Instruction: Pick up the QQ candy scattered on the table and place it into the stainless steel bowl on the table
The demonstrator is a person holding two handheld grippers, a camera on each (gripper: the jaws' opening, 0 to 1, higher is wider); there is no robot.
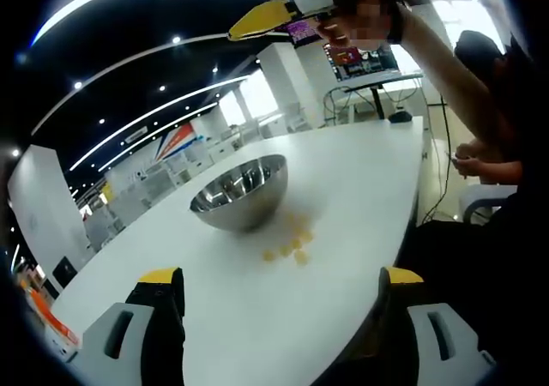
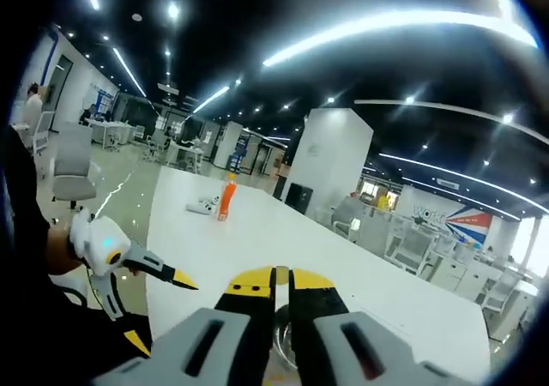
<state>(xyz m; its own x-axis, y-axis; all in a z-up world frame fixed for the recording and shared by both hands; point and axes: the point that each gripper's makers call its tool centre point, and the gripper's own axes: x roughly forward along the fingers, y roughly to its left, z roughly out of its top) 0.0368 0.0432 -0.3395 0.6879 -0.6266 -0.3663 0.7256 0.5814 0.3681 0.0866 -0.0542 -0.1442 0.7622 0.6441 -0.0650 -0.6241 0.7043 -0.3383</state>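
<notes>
Spread left gripper (image 1: 279,296) faces candies (image 1: 290,242) beside bowl (image 1: 240,191) near table edge (image 1: 410,223); right gripper (image 2: 281,276) closed.

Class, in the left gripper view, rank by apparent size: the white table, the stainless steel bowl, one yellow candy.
1. white table, largest
2. stainless steel bowl
3. one yellow candy, smallest; it lies beside the bowl, so nearness hardly distorts this.

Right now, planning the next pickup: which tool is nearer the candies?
Left, likely. The left tool sits low, open, just short of the candies; the right tool hangs high beyond the bowl.
</notes>
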